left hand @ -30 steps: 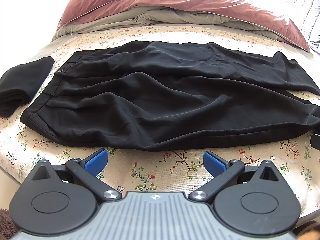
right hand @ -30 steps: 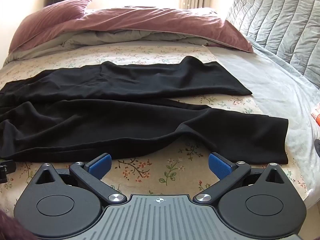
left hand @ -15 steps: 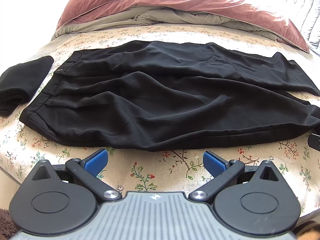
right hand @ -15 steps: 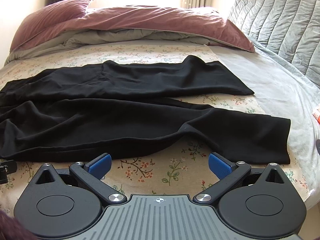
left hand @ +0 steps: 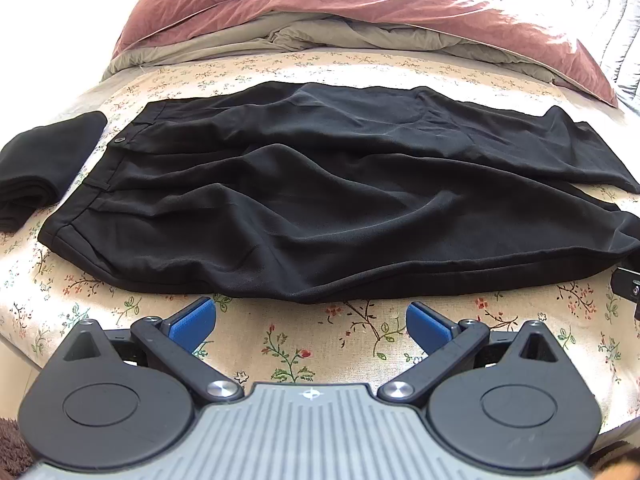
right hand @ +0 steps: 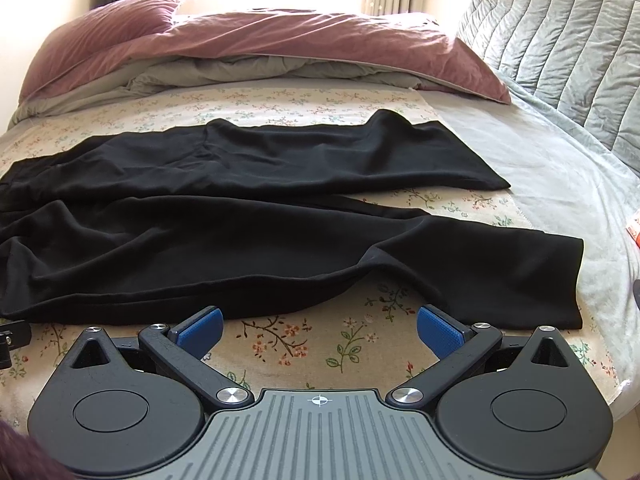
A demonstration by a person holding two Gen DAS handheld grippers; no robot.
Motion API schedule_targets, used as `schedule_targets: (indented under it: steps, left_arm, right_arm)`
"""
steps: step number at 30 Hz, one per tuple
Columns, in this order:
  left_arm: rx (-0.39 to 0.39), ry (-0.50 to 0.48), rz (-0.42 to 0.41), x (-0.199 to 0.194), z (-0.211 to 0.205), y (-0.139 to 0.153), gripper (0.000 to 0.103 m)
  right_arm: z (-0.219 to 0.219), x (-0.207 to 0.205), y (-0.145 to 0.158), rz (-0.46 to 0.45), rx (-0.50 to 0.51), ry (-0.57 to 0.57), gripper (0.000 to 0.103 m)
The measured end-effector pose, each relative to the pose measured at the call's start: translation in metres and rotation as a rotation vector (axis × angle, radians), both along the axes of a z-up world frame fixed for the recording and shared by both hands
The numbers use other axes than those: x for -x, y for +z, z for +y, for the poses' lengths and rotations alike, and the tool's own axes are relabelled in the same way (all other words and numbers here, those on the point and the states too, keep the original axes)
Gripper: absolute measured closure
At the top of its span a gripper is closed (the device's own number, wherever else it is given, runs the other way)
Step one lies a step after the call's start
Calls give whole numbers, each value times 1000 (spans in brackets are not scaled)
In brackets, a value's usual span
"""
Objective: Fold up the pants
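Observation:
Black pants (left hand: pixel 320 196) lie spread flat across the floral bedsheet, waistband to the left with a button (left hand: pixel 119 141), legs running right. In the right wrist view the two legs (right hand: pixel 248 232) part, the near cuff (right hand: pixel 560 284) lying farther right than the far cuff (right hand: pixel 460 156). My left gripper (left hand: pixel 308 322) hovers open just short of the pants' near edge, nothing between its blue pads (left hand: pixel 192 320). My right gripper (right hand: pixel 320 330) is open too, in front of the near leg, its right pad (right hand: pixel 438 332) close to the cloth.
A folded black garment (left hand: pixel 40 164) lies left of the waistband. A rumpled mauve and grey duvet (left hand: pixel 360 16) fills the back of the bed. A grey quilted headboard (right hand: pixel 560 52) and grey blanket (right hand: pixel 560 184) are at right. The bed's front edge is just below both grippers.
Both views have shifted very slightly, with the pants sitting a touch lower and closer in frame. Both grippers stay open and the pants have not moved.

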State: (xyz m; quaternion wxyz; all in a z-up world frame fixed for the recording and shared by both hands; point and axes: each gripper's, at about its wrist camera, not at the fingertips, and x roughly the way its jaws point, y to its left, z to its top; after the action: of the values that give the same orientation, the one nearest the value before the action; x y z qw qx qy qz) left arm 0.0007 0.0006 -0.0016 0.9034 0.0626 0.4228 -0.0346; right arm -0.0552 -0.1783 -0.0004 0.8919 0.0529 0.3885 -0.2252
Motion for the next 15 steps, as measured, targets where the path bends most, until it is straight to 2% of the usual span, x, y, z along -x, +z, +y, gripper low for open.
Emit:
schedule_targets:
  steps: [15]
  left_arm:
    - [4, 0, 0, 0, 1, 0, 0]
  right_arm:
    - [0, -2, -1, 5, 3, 4, 0]
